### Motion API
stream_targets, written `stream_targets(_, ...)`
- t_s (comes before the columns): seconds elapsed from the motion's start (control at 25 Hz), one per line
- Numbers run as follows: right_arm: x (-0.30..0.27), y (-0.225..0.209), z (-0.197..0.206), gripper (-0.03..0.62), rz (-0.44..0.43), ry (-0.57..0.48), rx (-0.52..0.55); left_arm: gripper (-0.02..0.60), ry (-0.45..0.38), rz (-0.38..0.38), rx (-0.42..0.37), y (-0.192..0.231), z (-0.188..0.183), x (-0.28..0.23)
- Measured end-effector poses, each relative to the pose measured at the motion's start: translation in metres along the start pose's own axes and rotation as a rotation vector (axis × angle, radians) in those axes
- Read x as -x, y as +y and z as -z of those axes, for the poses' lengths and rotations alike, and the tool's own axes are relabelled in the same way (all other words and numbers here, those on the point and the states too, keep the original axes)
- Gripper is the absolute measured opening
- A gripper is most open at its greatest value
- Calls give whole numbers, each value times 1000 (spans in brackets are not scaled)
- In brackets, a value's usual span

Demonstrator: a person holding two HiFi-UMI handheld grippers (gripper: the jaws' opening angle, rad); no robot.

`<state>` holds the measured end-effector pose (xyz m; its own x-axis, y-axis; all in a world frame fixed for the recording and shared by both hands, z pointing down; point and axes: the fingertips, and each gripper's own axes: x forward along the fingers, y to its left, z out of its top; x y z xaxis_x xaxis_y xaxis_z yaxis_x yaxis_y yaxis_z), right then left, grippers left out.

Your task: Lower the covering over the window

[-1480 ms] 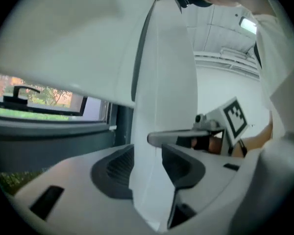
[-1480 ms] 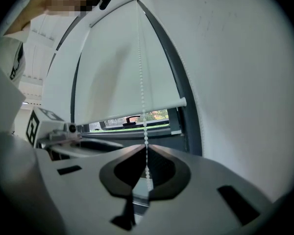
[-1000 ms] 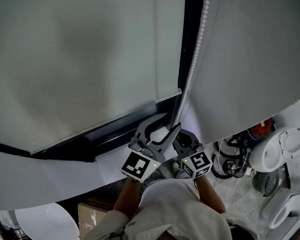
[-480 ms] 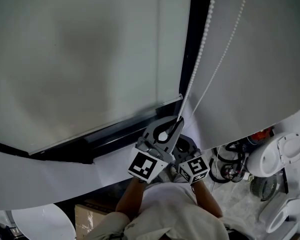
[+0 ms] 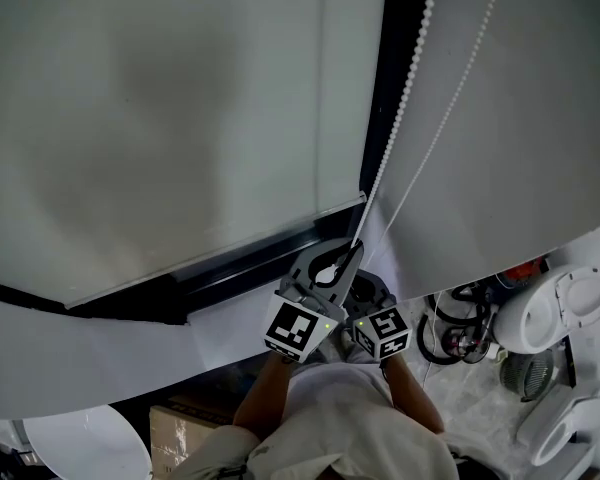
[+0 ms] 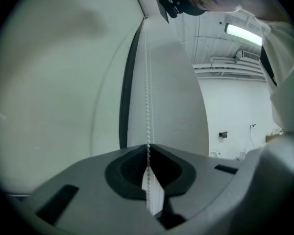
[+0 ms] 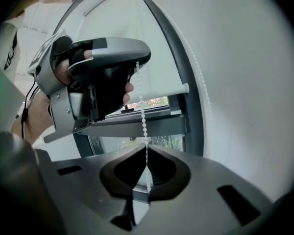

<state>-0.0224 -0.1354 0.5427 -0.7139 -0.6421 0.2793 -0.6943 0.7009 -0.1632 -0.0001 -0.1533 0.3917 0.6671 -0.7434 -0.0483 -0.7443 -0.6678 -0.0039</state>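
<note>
Left gripper (image 6: 148,150) clamps the bead chain (image 5: 400,116); right gripper (image 7: 147,153), at its 5 o'clock, clamps it too, below the blind (image 5: 150,118).

Head cam steep down, L+R cams close along jaws (wide-angle), all share bead chain (image 6: 147,82)

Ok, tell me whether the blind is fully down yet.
Not fully down. The blind ends at its bottom rail, and bare glass with greenery shows below it in the right gripper view.
</note>
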Motion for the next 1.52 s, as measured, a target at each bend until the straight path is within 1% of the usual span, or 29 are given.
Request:
stream_targets(0.12,-3,-1,13,2,2,27,-10,21,27,-4,22,0,14,1)
stream_targets(0.44,-12,-5,41,2,7,88,-26,21,72,-20,44,5,45,2)
stream_targets(0.76,-13,-6,68,3,3,150,-9,21,117,-44,64,9,76,6)
stream_targets(1.12,-8,-3,59,22,25,120,78,23,103,-65,44,11,71,12)
stream_targets(1.32,-4,0,47,91,21,92,112,23,118,-74,30,11,69,12)
stream_targets(1.36,-2,1,44,109,23,89,116,28,116,-75,31,10,68,13)
stream_targets(1.4,0,1,41,114,27,86,120,42,115,-74,31,10,67,14)
stream_targets(1.48,4,2,35,120,35,75,130,92,115,-75,35,11,67,17)
stream_targets(1.52,6,2,32,120,40,65,135,98,114,-78,37,11,67,20)
